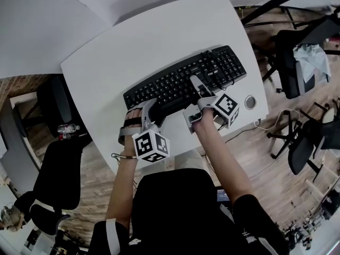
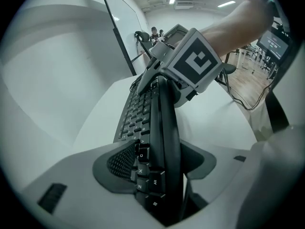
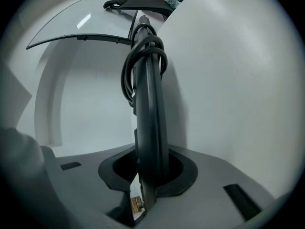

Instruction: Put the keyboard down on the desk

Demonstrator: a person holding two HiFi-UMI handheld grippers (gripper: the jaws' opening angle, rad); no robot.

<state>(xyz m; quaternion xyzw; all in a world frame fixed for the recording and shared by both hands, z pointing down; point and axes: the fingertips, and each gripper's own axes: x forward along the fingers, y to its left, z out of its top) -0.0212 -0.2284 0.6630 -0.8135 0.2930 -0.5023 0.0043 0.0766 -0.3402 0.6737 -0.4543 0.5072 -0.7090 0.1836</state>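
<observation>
Keyboard (image 1: 183, 81) looks stiff and light but long; left gripper (image 2: 157, 163) and right gripper (image 3: 147, 168) fingers both clamp its near edge, well apart, over the table (image 1: 133, 47).

Your head camera looks steeply down on the left gripper (image 1: 147, 110) and right gripper (image 1: 201, 97); their own cameras sight closely along the jaws, all sharing the keyboard (image 1: 180, 81).
</observation>
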